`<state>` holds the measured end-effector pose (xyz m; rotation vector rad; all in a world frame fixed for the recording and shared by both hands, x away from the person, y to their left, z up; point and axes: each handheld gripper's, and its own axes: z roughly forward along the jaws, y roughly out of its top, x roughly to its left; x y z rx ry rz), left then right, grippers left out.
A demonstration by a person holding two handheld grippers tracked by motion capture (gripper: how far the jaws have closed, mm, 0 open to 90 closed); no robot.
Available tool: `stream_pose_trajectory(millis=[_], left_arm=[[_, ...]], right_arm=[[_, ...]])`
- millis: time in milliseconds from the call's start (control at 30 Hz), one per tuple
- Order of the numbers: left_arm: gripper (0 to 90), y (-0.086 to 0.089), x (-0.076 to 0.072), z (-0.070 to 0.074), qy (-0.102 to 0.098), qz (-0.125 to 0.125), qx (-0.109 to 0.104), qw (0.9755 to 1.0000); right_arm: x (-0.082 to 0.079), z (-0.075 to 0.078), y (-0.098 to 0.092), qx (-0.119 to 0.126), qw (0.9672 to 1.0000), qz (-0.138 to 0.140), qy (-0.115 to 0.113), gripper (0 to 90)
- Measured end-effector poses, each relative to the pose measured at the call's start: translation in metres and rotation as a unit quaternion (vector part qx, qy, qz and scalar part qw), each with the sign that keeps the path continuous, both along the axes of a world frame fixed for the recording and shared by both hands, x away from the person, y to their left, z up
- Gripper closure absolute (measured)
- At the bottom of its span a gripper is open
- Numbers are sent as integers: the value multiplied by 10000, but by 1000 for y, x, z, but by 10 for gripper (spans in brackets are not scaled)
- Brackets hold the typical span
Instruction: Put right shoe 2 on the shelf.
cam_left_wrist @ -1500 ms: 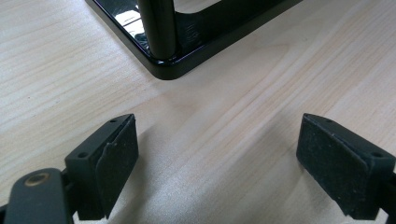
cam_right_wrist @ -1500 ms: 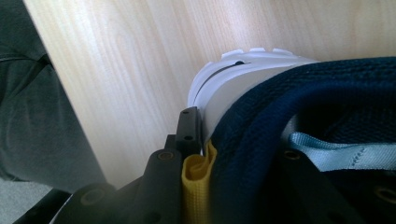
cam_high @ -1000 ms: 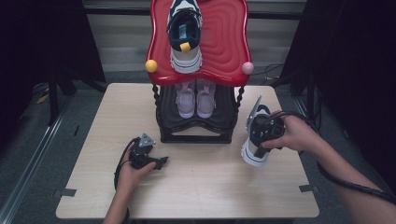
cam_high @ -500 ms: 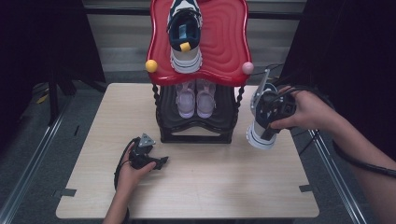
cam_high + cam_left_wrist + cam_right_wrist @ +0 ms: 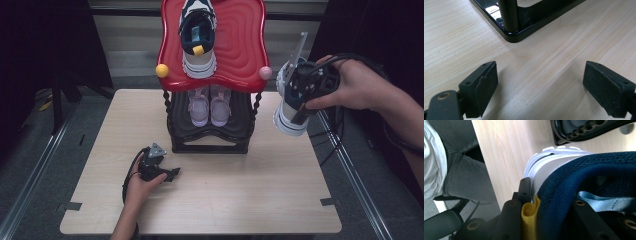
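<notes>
Pale wood table (image 5: 250, 200) carries the red-topped rack (image 5: 240, 45) at its far edge, while your right gripper (image 5: 549, 202) pinches the navy-and-white sneaker (image 5: 291, 117) by its heel collar above the right edge, and your left gripper (image 5: 540, 90) rests spread near the front-left corner.

A light wooden worktop (image 5: 210, 200) carries a two-tier rack at its far middle. The rack's glossy black base (image 5: 210, 132) holds a pair of pale pink shoes (image 5: 210, 105) side by side, toes toward the near edge. Twisted black posts (image 5: 167, 107) carry a wavy red top shelf (image 5: 240, 45), where a navy-and-white sneaker (image 5: 197, 37) with a yellow heel tab lies. A yellow ball (image 5: 162, 70) and a pink ball (image 5: 265, 73) mark the shelf's front corners.
</notes>
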<state>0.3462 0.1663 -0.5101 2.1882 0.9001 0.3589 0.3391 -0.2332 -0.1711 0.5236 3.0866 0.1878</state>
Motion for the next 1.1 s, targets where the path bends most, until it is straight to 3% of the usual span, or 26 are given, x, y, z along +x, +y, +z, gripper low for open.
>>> stream_pose_trajectory(millis=[267,400,533,667,833,967,1100], left_arm=[[124,0,0,0,-1,4,-2,10000],[123,0,0,0,4,3,-6,10000],[123,0,0,0,-1,7,-3,10000],[124,0,0,0,-2,6,-5,10000],[123,0,0,0,-2,-1,11,10000],[123,0,0,0,-2,5,-4,10000],[123,0,0,0,-3,6,-2,10000]], right_arm=[[-1,48,7,-139,9992,10,-374,725],[0,74,14,-132,9973,13,-716,726],[5,89,25,-102,9944,102,-1048,728],[13,95,39,-126,9905,209,-1356,729],[23,95,58,-201,9867,437,-1553,729],[31,91,72,-325,9836,556,-1685,729],[38,86,84,-376,9830,652,-1674,728]])
